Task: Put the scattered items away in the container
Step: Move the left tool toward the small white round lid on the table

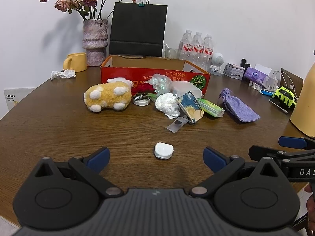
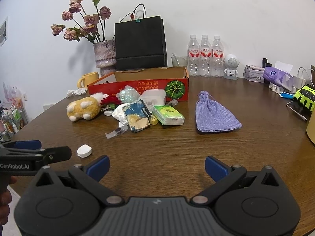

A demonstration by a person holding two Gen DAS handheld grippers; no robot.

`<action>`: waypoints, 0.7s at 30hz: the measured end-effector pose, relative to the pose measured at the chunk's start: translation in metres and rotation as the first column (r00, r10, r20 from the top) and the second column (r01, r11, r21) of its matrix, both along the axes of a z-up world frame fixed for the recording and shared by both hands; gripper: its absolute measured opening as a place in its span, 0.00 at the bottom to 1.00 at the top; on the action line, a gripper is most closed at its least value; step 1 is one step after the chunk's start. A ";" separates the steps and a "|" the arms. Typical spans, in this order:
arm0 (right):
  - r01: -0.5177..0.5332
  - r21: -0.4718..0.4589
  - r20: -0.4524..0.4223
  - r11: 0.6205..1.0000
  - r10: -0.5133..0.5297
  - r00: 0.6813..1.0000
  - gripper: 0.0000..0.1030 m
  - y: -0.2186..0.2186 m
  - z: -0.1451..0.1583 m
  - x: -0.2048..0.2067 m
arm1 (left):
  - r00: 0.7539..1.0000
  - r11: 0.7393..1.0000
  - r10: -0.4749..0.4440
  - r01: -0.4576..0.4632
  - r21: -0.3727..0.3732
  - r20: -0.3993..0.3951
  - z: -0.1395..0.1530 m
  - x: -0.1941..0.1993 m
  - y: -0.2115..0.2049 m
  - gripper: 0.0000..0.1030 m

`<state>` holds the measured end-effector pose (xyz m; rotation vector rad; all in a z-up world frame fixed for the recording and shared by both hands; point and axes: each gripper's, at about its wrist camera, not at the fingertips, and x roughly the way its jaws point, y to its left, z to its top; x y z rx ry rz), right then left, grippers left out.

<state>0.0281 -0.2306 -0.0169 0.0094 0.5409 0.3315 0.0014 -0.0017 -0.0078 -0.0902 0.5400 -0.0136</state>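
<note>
Both hand-held grippers tilt downward over the surface [image 1: 59, 122], jaws wide and empty: left [image 1: 156, 158], right [image 2: 157, 167]. A white case [image 1: 163, 150] lies just ahead of the left one, the box [image 1: 153, 76] beyond.

Bare table [image 2: 157, 147] ahead of both grippers, only a white case [image 1: 163, 150] on it. Clutter pile, plush [image 1: 107, 96] through tissue pack [image 2: 169, 115], sits tight against the box [image 2: 137, 87] front. Open lane between pack and pouch [image 2: 215, 114].
</note>
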 end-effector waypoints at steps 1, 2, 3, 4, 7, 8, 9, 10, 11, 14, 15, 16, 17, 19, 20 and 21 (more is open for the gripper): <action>0.000 0.000 0.000 1.000 0.000 1.000 1.00 0.000 0.000 0.000 | 1.000 1.000 0.000 0.000 0.000 0.000 0.000 0.000 0.000 1.00; 0.000 -0.001 0.000 1.000 0.000 1.000 1.00 0.000 0.000 0.000 | 1.000 1.000 0.001 -0.001 0.000 0.000 0.000 0.000 0.000 1.00; 0.000 -0.001 0.000 1.000 0.000 1.000 1.00 0.000 0.000 0.000 | 1.000 1.000 0.000 0.000 0.000 0.000 0.000 0.000 0.000 1.00; 0.000 0.000 -0.001 1.000 0.000 1.000 1.00 0.000 0.000 0.000 | 1.000 1.000 0.000 0.000 0.000 0.000 0.000 0.000 0.000 1.00; 0.000 0.000 -0.001 1.000 0.000 1.000 1.00 0.000 0.000 0.000 | 1.000 1.000 0.000 0.000 0.000 0.000 0.000 0.000 0.000 1.00; 0.000 0.000 -0.001 1.000 0.000 1.000 1.00 0.000 0.000 0.000 | 1.000 1.000 0.001 -0.001 0.000 -0.001 -0.001 0.000 0.000 1.00; 0.000 -0.001 -0.001 1.000 0.000 1.000 1.00 0.000 0.000 0.000 | 1.000 1.000 0.001 -0.001 0.001 -0.001 -0.001 -0.001 -0.001 1.00; 0.000 -0.001 -0.001 1.000 0.000 1.000 1.00 0.000 0.000 0.000 | 1.000 1.000 0.001 -0.001 0.000 -0.001 0.000 0.000 0.000 1.00; 0.000 0.000 -0.001 1.000 0.000 1.000 1.00 0.000 0.000 0.000 | 1.000 1.000 0.001 -0.001 0.000 -0.001 0.000 0.000 0.000 1.00; 0.000 0.000 0.000 1.000 0.000 1.000 1.00 0.000 0.000 0.000 | 1.000 1.000 0.000 0.000 -0.002 -0.005 -0.001 0.000 0.000 1.00; 0.000 0.001 -0.001 1.000 0.000 1.000 1.00 0.000 0.000 0.000 | 1.000 1.000 0.000 0.000 -0.002 -0.007 -0.002 0.000 0.000 1.00; 0.000 0.002 -0.001 1.000 0.000 1.000 1.00 0.000 -0.001 0.000 | 1.000 1.000 0.001 -0.001 -0.002 -0.008 -0.003 0.000 0.000 1.00; 0.001 0.002 -0.003 1.000 -0.001 1.000 1.00 0.000 -0.001 0.001 | 1.000 1.000 0.000 0.000 -0.003 -0.009 -0.003 0.001 0.000 1.00; 0.002 0.002 -0.004 1.000 -0.002 1.000 1.00 0.000 -0.002 0.001 | 1.000 1.000 0.001 -0.001 -0.003 -0.009 -0.003 0.001 0.000 1.00; 0.002 0.002 -0.004 1.000 -0.002 1.000 1.00 0.000 -0.002 0.001 | 1.000 1.000 0.001 -0.001 -0.003 -0.010 -0.003 0.001 0.000 1.00; 0.002 0.002 -0.005 1.000 -0.002 1.000 1.00 0.000 -0.003 0.001 | 1.000 1.000 0.001 -0.001 -0.003 -0.011 -0.004 0.000 -0.001 1.00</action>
